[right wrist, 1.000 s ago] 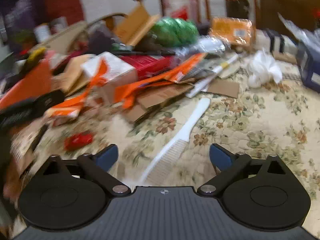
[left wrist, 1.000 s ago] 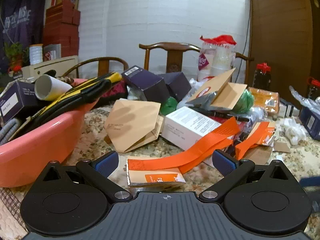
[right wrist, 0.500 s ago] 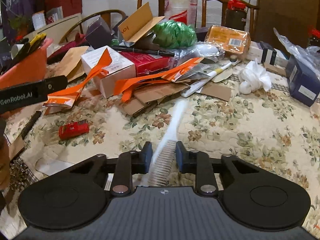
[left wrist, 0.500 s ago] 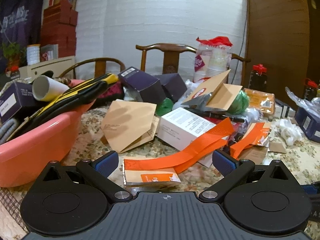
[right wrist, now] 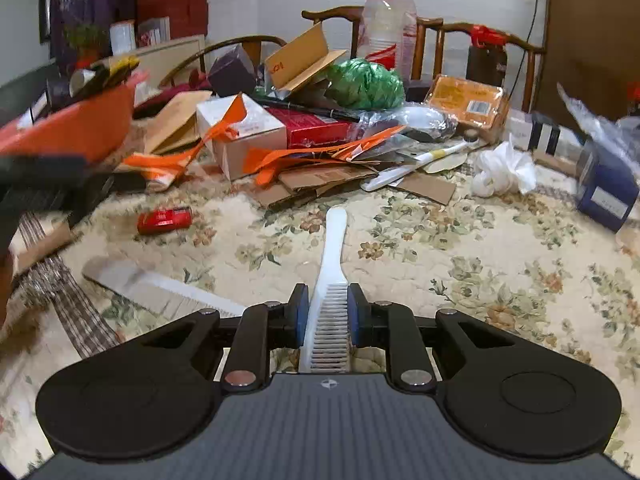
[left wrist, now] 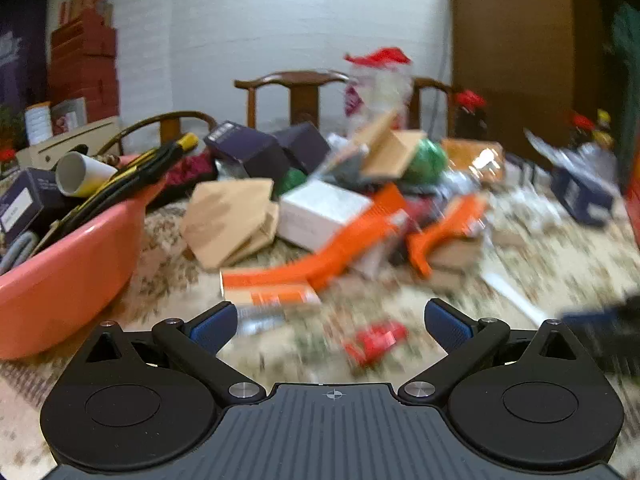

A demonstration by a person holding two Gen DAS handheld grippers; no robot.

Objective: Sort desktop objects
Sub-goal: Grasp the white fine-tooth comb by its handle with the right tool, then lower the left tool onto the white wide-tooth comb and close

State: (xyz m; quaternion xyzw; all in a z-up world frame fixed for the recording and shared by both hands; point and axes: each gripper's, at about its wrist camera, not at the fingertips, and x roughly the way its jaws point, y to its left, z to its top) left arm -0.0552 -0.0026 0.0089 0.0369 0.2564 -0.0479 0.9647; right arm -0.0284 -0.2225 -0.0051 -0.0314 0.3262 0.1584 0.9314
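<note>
The right gripper (right wrist: 327, 314) has its jaws squeezed tight on a white comb (right wrist: 331, 264). The comb sits low in the middle of the right wrist view, and its handle points up toward the pile of boxes (right wrist: 304, 128). The left gripper (left wrist: 327, 322) has its jaws wide open with nothing between them. A small red thing (left wrist: 376, 340) lies on the flowery cloth (right wrist: 460, 248) near it. A pink tub (left wrist: 76, 272) full of stuff fills the left side.
</note>
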